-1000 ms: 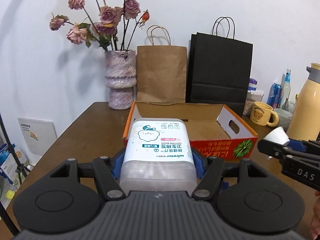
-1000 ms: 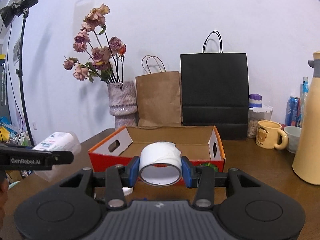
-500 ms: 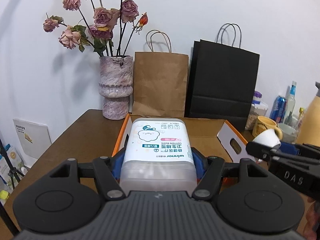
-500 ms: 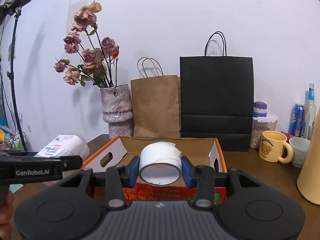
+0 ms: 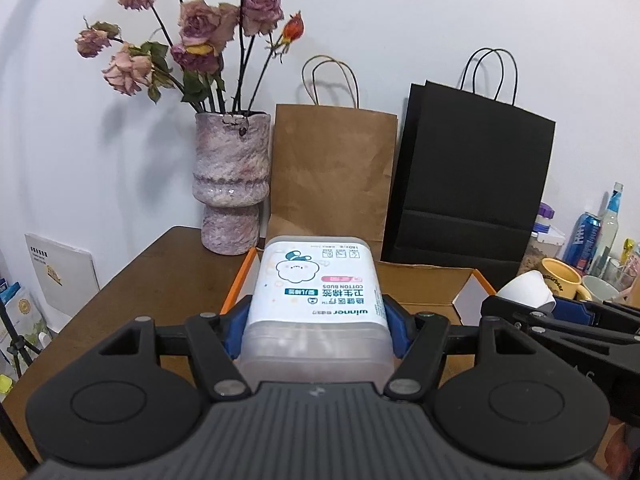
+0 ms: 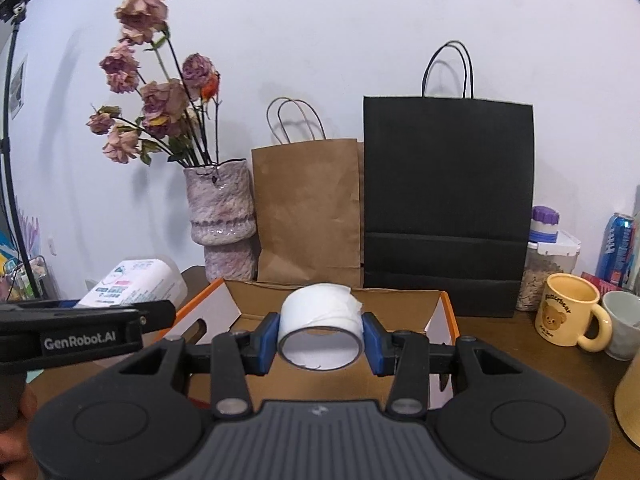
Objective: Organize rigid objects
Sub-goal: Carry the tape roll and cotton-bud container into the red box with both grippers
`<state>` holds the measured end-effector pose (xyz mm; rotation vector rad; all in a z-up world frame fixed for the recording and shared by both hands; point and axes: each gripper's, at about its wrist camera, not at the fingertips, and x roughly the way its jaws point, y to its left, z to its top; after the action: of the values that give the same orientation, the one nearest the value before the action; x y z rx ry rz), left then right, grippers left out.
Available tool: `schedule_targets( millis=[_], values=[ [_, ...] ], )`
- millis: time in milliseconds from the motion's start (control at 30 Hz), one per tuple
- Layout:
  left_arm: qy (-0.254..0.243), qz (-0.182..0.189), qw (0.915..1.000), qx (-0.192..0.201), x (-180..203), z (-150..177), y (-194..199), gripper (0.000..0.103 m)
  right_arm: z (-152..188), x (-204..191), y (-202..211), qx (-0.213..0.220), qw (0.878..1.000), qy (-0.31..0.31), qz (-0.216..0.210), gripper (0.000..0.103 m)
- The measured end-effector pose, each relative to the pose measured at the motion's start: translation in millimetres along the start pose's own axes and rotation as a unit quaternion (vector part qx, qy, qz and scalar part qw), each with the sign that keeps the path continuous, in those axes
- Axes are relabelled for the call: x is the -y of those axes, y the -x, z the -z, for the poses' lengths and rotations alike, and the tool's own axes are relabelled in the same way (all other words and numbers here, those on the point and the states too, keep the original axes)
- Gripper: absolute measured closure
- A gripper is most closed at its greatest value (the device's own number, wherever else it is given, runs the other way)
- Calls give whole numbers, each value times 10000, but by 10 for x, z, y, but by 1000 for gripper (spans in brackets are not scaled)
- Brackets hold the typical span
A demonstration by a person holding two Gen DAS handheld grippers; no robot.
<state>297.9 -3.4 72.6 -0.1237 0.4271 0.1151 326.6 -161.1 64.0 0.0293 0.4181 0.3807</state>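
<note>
My left gripper is shut on a clear cotton bud box with a white and blue label, held over the left end of the open orange cardboard box. My right gripper is shut on a white tape roll, held over the same cardboard box. In the right wrist view the left gripper and the cotton bud box show at the left. In the left wrist view the right gripper and the tape roll show at the right.
A pink vase of dried roses, a brown paper bag and a black paper bag stand behind the box against the wall. A yellow bear mug, a white cup, a jar and a can stand at the right.
Both grippers have moved forward and up with their loads, from in front of the cardboard box to over it. The bags and vase look closer.
</note>
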Motion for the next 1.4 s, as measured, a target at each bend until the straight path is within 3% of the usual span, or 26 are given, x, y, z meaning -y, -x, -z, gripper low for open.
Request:
schedule_targets(
  millis=[633,1167,1400],
  values=[
    [-107,-383,9977,-555,-24,-13,-879,36,-71,106,-832,-561,9982,-92,-167,60],
    [-341,-611,9936,-892,-64,117,-1147,36,225,228,-1212,-1110,9937,-79,102,60],
    [-399,-644,9936,-836,-83,103,-1149,33,272,230,-1262,-1291,9913,15,252,60]
  ],
)
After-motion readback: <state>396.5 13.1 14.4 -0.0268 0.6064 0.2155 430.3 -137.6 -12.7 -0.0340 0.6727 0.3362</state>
